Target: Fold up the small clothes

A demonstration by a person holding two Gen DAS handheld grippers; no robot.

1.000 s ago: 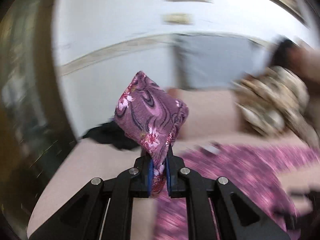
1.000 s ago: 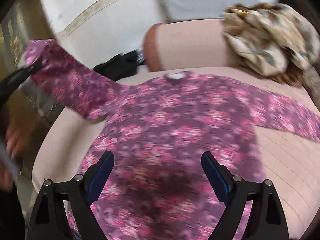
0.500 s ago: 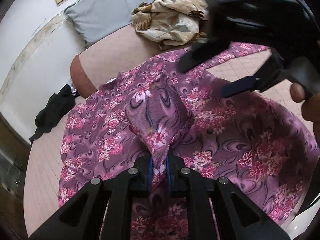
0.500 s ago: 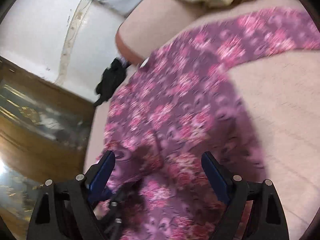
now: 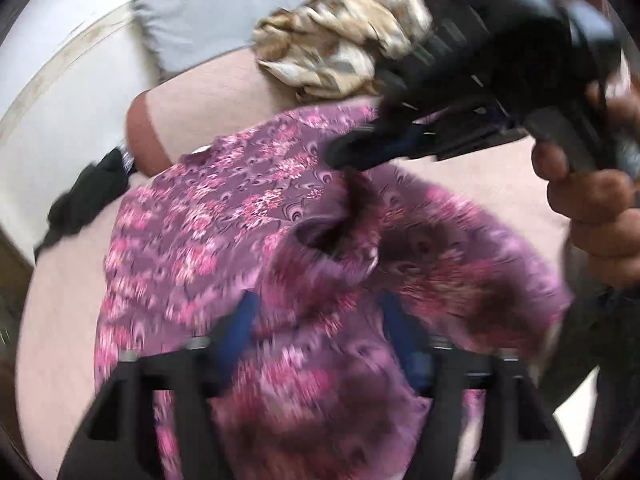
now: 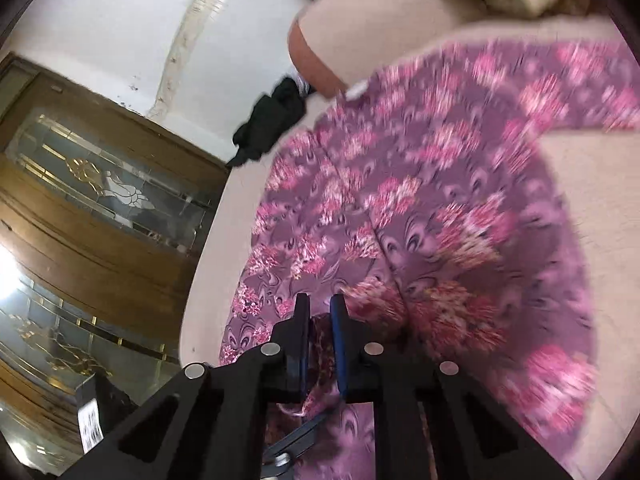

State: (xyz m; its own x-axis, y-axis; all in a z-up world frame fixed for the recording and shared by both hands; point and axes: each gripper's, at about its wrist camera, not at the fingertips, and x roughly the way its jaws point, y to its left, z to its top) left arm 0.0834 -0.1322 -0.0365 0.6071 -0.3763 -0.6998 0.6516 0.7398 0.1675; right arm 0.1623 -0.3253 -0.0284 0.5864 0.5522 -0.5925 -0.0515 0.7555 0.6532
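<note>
A purple floral long-sleeved top [image 5: 224, 216] lies spread on the pink bed; it also shows in the right wrist view [image 6: 420, 168]. Its left sleeve is folded in over the body. My left gripper [image 5: 320, 332] is open, its blue-padded jaws apart over the bunched sleeve end. My right gripper [image 6: 320, 320] is shut on a fold of the top's fabric near its left edge. In the left wrist view the right gripper [image 5: 360, 156] reaches in from the upper right, held by a hand.
A beige patterned cloth [image 5: 344, 36] is heaped at the back of the bed [image 5: 56, 312]. A black garment [image 5: 88, 196] lies at the bed's left edge, also in the right wrist view [image 6: 272, 116]. A grey pillow [image 5: 208, 12] leans on the wall. A wooden glass-panelled cabinet [image 6: 88, 208] stands left.
My left gripper carried the sleeve over the body and has opened, letting it go. My right gripper went from open to shut on the fabric.
</note>
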